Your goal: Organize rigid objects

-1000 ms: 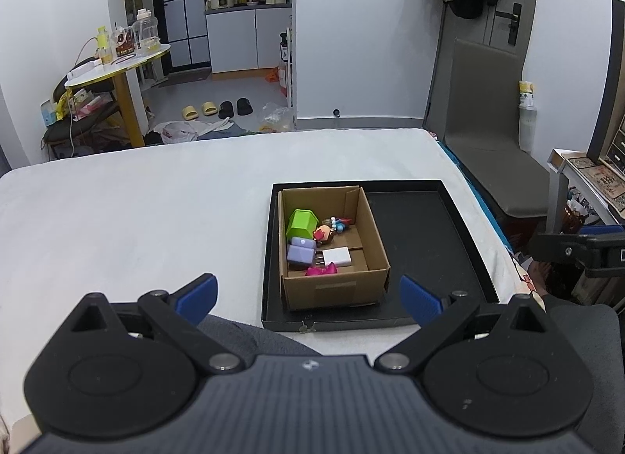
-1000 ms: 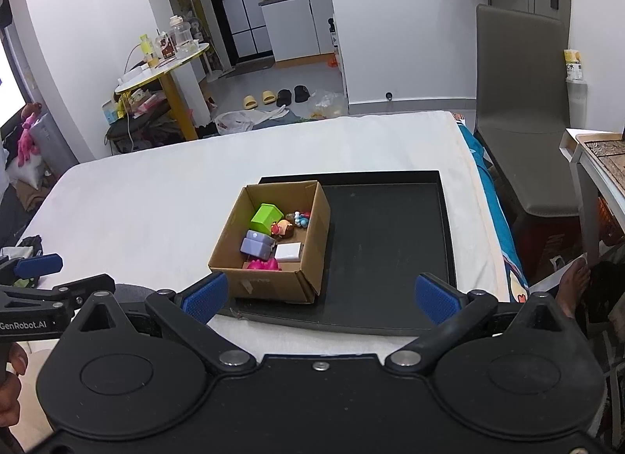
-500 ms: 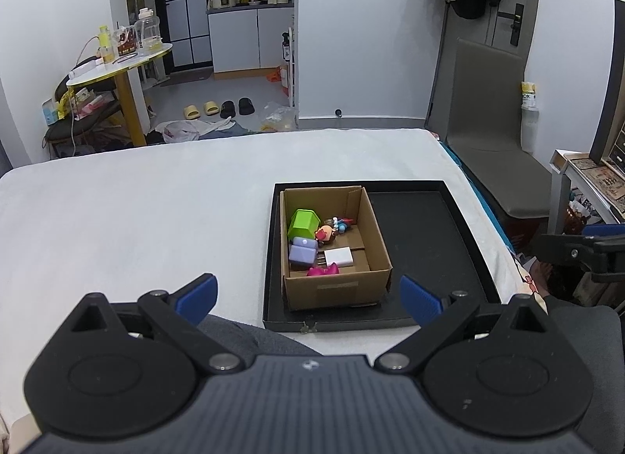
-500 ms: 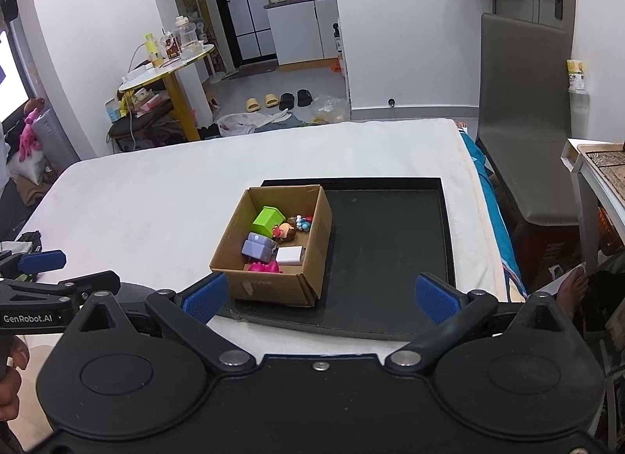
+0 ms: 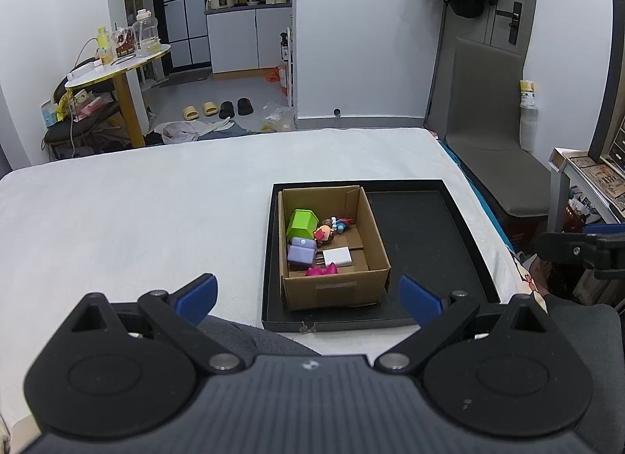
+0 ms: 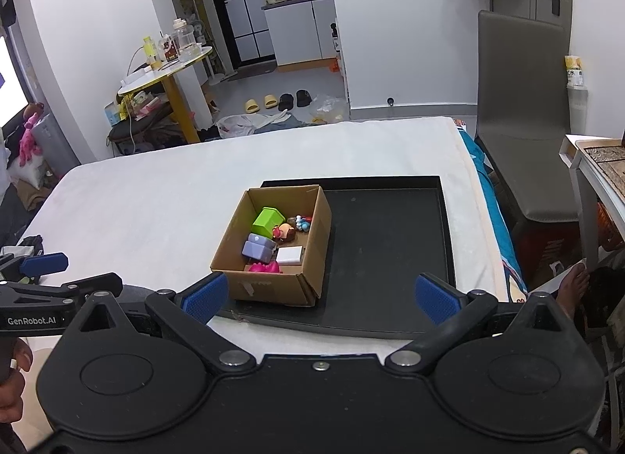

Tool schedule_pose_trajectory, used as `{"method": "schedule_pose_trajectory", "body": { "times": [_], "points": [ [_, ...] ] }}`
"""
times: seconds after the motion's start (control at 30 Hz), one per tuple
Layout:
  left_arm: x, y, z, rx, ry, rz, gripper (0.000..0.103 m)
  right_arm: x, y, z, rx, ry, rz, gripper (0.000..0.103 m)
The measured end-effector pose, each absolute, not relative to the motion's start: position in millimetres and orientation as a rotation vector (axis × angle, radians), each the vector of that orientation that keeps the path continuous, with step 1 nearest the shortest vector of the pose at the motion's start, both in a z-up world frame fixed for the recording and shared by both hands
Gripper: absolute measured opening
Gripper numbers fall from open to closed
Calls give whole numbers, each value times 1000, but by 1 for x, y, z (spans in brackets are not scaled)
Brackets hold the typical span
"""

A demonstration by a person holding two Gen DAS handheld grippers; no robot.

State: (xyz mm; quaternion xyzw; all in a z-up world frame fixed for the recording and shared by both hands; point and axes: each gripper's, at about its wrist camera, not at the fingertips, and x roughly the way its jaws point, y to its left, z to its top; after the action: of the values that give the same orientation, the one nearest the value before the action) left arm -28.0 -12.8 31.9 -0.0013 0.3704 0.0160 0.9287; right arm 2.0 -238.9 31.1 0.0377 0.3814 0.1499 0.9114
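Observation:
A brown cardboard box [image 5: 336, 290] [image 6: 269, 284] stands in the left part of a black tray [image 5: 422, 227] [image 6: 386, 227] on a white bed. Inside lie a green block [image 5: 301, 223] [image 6: 267, 221], a lilac block [image 5: 301, 253] [image 6: 258, 249], a white charger [image 5: 338, 257] [image 6: 290, 255], a pink toy [image 5: 322, 270] [image 6: 265, 267] and small figurines [image 5: 332, 228] [image 6: 293, 227]. My left gripper [image 5: 308, 298] hovers open near the box's front wall, holding nothing. My right gripper [image 6: 319, 298] is open too, over the tray's front edge.
The white bed [image 5: 136, 212] spreads wide to the left of the tray. A grey chair [image 5: 492, 134] and a side table [image 5: 586, 173] stand past the bed's right edge. A person's knee [image 5: 250, 337] lies below the left gripper, a bare foot [image 6: 572, 286] at right.
Both cameras have drifted very slightly, so the box and tray sit a touch lower in view. Neither gripper's opening has changed and nothing in the box has moved.

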Motion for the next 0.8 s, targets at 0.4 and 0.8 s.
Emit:
{"method": "schedule_pose_trajectory", "body": {
  "times": [0.4, 0.8],
  "points": [
    [-28, -11, 32, -11, 759, 36, 99, 1, -238, 32, 82, 791, 306, 103],
    [-27, -10, 32, -22, 759, 36, 99, 0, -237, 31, 88, 790, 312, 103]
  ]
}}
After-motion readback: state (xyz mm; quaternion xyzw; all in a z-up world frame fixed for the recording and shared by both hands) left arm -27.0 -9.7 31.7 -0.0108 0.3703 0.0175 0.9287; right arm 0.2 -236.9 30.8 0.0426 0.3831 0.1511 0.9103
